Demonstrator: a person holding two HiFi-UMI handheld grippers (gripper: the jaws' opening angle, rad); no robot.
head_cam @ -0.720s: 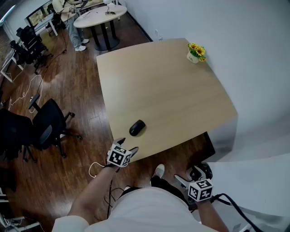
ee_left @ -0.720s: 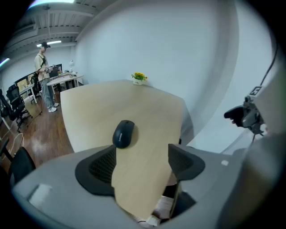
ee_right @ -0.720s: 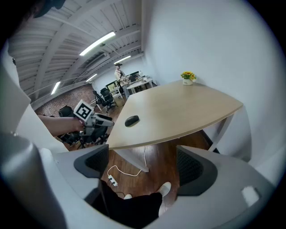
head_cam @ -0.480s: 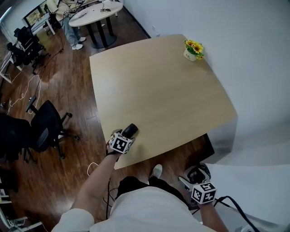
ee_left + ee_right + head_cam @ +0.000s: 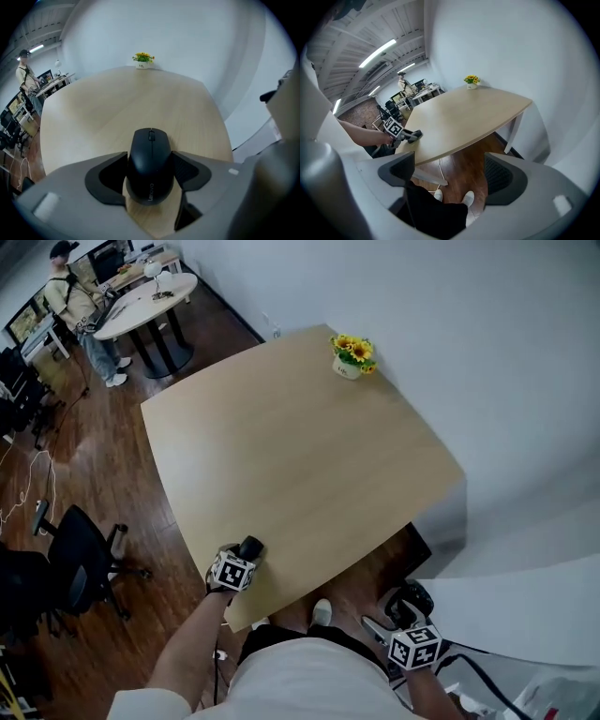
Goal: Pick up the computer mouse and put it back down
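The black computer mouse (image 5: 150, 161) rests on the light wooden table (image 5: 122, 103), near its front left corner (image 5: 250, 547). My left gripper (image 5: 150, 171) is shut on the mouse, one black pad pressed against each of its sides. The head view shows the left gripper (image 5: 244, 556) at the table's edge. My right gripper (image 5: 449, 176) hangs open below table height with nothing between its jaws, only floor and shoes beyond. It sits low at the right (image 5: 392, 613), away from the table.
A small pot of yellow flowers (image 5: 351, 355) stands at the table's far corner by the white wall. A black office chair (image 5: 80, 559) is on the wooden floor to the left. A person stands at a round white table (image 5: 145, 306) far back left.
My left gripper moved forward from the table's edge onto the mouse and its jaws now flank it. The head view shifted. The right gripper stayed low.
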